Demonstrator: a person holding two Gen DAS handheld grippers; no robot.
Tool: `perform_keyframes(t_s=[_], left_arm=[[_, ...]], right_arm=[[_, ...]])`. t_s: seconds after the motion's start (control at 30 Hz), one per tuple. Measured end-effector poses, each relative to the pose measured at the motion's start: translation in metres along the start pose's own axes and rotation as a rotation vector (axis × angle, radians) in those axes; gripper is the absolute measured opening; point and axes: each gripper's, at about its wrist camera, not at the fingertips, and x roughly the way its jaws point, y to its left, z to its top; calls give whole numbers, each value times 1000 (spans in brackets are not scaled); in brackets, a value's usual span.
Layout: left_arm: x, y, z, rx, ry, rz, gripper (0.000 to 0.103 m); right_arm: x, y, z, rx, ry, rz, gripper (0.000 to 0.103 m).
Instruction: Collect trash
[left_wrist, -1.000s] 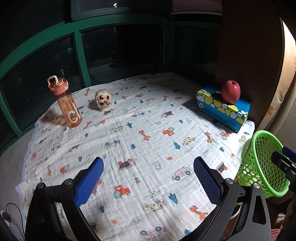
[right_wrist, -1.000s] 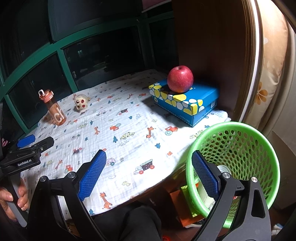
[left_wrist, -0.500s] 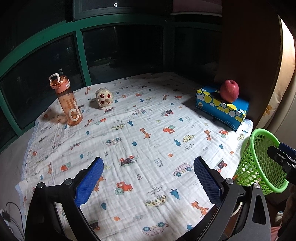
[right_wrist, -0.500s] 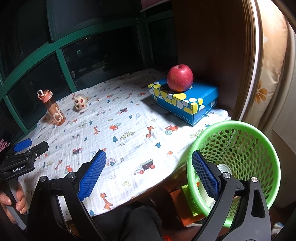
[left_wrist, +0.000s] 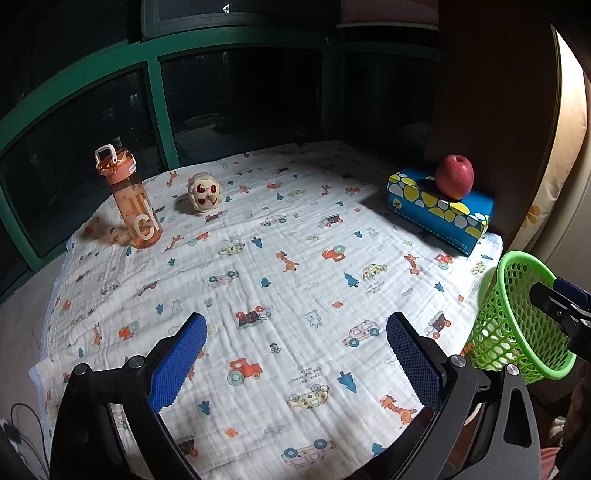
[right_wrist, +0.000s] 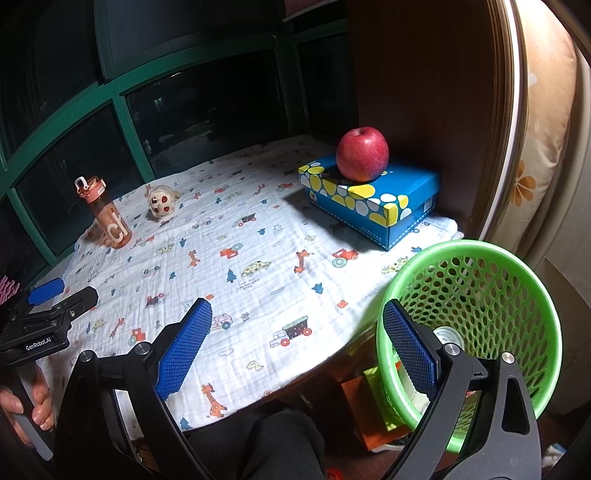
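The left tongs (left_wrist: 295, 354) hover low over the near part of the desk (left_wrist: 295, 258), their blue pads spread wide with nothing between them but the printed cloth (left_wrist: 317, 280), a white cover patterned with little cars, giraffes and trees. The right tongs (right_wrist: 297, 347) are likewise wide open and hold nothing; their left pad hangs over the cloth's near edge, while the right pad sits in front of the rim of the green mesh basket (right_wrist: 480, 288). That basket stands off the desk's right corner, just beside the edge, and something pale and a round metallic piece lie at its bottom, though what they are cannot be made out. Far back on the left an orange water bottle (left_wrist: 129, 199) stands upright, and just to its right rests a small cream-coloured lump with red spots (left_wrist: 204, 192), which may be the trash, though it is too small to tell. At the far right a blue box with yellow and white spots (left_wrist: 439, 212) lies flat against the brown wall, and a red apple (left_wrist: 454, 176) sits on top of it. A dark window with green frames (left_wrist: 159, 110) runs behind the desk.
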Motion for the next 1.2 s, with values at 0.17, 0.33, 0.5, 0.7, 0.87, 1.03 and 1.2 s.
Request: perform_keyframes(t_s=[0.17,0.33,0.5,0.7,0.87,1.03,1.2], left_arm=[[2,-1,-1,2,4,1,95],[3,0,-2,0,8,2,95],[4,1,-3,-2,10,4,95],[5,1,-3,-1,11,4,95],[5,1,-4,-2,11,4,95],[6,2,-4,-2,11,6,95],[6,2,-5,-2,11,8,95]], right_arm=[[1,0,0,0,2,0,93],[2,1,-1,1,4,1,93],[3,2,-1,-1,8,5,93],[5,3,-2,0,10,6,93],[6,4,-3,0,13,8,93],[7,4,-3,2,14,11,93],[7,4,-3,1,14,12,93]])
